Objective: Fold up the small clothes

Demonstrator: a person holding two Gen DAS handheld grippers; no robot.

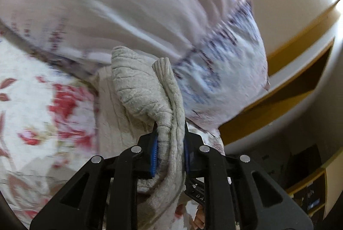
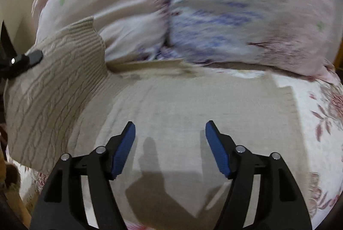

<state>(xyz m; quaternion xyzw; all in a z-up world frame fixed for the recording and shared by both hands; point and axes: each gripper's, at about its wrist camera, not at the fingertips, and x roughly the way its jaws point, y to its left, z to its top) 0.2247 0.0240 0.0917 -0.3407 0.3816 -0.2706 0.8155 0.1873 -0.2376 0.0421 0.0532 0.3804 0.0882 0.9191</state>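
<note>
1. The left gripper [image 1: 170,150] is closed tight on a bunched fold of the beige knit sweater [image 1: 148,92]; the wool fills the gap between the blue pads [image 1: 154,150] and spills out above and below them

2. The right gripper [image 2: 170,149] stands wide open with nothing between its pads [image 2: 123,150]. It hovers over the flat body of the sweater [image 2: 171,114], and whether it touches the cloth cannot be told

3. The sweater lies spread on the flowered bedsheet [image 2: 321,122]. In the right wrist view one side of it is lifted off the bed at the left, ribbed hem uppermost, where the left gripper [image 2: 23,61] has hold of it

4. A large pillow [image 2: 214,15] lies just behind the sweater, near or touching its far edge

5. Judged step: one side of the sweater is being carried across the body for a fold, which is not yet laid down

6. Risks from here:
- the grip is on a thick wad, not a clean edge, so the fold may land lumpy or crooked
- the body is not pinned, so a pull may drag the whole sweater across the sheet
- the lifted side may catch on the pillow
- heavy blur in both views suggests fast motion, which may loosen the loose knit from the pads
</note>
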